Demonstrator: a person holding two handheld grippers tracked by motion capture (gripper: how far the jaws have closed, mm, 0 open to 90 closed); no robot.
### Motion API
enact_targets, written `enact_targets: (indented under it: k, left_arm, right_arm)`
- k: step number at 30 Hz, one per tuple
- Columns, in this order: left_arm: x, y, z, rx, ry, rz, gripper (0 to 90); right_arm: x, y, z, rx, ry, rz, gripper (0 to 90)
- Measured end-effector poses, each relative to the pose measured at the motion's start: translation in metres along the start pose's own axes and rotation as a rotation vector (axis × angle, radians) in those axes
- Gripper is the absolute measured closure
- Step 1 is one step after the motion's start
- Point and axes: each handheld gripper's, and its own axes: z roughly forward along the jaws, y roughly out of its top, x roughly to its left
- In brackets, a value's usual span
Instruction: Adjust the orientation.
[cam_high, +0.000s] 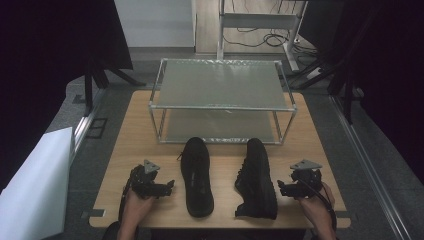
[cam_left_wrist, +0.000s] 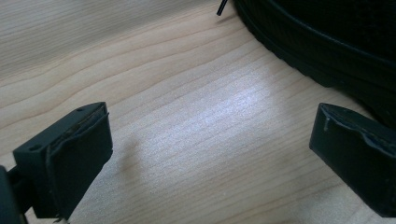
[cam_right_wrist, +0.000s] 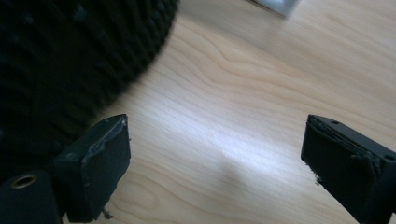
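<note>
The left tongs (cam_high: 169, 187) stand wide with nothing between the jaws, and the right tongs (cam_high: 283, 188) are wide too, also with only bare wood between them. Both rest low on the bench (cam_high: 125, 150) near its front edge, each beside a black shoe.

The left shoe (cam_high: 196, 176) lies at about 3 o'clock from the left tongs, just beside them but not touching; in the left gripper view its sole edge (cam_left_wrist: 317, 51) passes close to the far jaw. The right shoe (cam_high: 257, 179) lies at about 9 o'clock from the right tongs, and in the right gripper view its dark knit side (cam_right_wrist: 79, 60) seems almost at the near jaw (the picture is blurred there, so I cannot tell contact).

Both shoes have the long axis from 6 to 12 o'clock, toes toward the metal rack (cam_high: 220, 102) behind. So I judge each hand is nearer to its own shoe, and each tongs must go sideways, across the shoe and not along it.
</note>
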Motion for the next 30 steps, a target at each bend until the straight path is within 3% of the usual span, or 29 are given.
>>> enact_targets:
  k: [1,3,7,8,11,13,14,15,21,24,27,30]
  left_arm:
    - [0.000,0.000,0.000,0.000,0.000,0.000,0.0]
    - [0.000,0.000,0.000,0.001,0.002,0.004,0.0]
    - [0.000,0.000,0.000,0.002,-0.002,0.000,0.0]
    - [0.000,0.000,0.000,0.003,-0.002,0.002,0.0]
    - [0.000,0.000,0.000,0.002,-0.002,-0.001,0.0]
    - [0.000,0.000,0.000,0.003,-0.002,0.002,0.0]
    - [0.000,0.000,0.000,0.004,-0.003,0.002,0.0]
    - [0.000,0.000,0.001,0.006,-0.004,0.004,0.0]
    - [0.000,0.000,0.000,0.006,-0.007,0.001,0.0]
    - [0.000,-0.001,0.001,0.010,-0.007,0.000,0.0]
    - [-0.001,-0.001,0.002,0.016,-0.005,0.004,0.0]
    - [-0.001,-0.001,0.002,0.017,-0.005,0.001,0.0]
  right_arm:
    - [0.000,0.000,0.000,0.000,0.000,0.000,8.6]
    - [-0.008,0.005,-0.011,-0.078,0.061,0.072,8.7]
    - [-0.009,0.010,-0.017,-0.119,0.086,0.079,7.7]
    - [-0.008,0.012,-0.019,-0.144,0.143,0.096,6.6]
    - [-0.006,0.016,-0.021,-0.164,0.179,0.107,5.7]
    - [-0.001,0.025,-0.026,-0.205,0.250,0.127,3.5]
    - [-0.001,0.025,-0.026,-0.205,0.250,0.127,3.5]
    - [0.004,0.031,-0.028,-0.224,0.282,0.128,2.2]
    - [0.017,0.034,-0.012,-0.174,0.277,0.093,0.0]
    - [0.013,0.032,-0.011,-0.163,0.293,0.131,0.0]
    - [0.006,0.029,-0.016,-0.167,0.246,0.122,0.0]
    - [0.002,0.026,-0.018,-0.173,0.241,0.135,0.0]
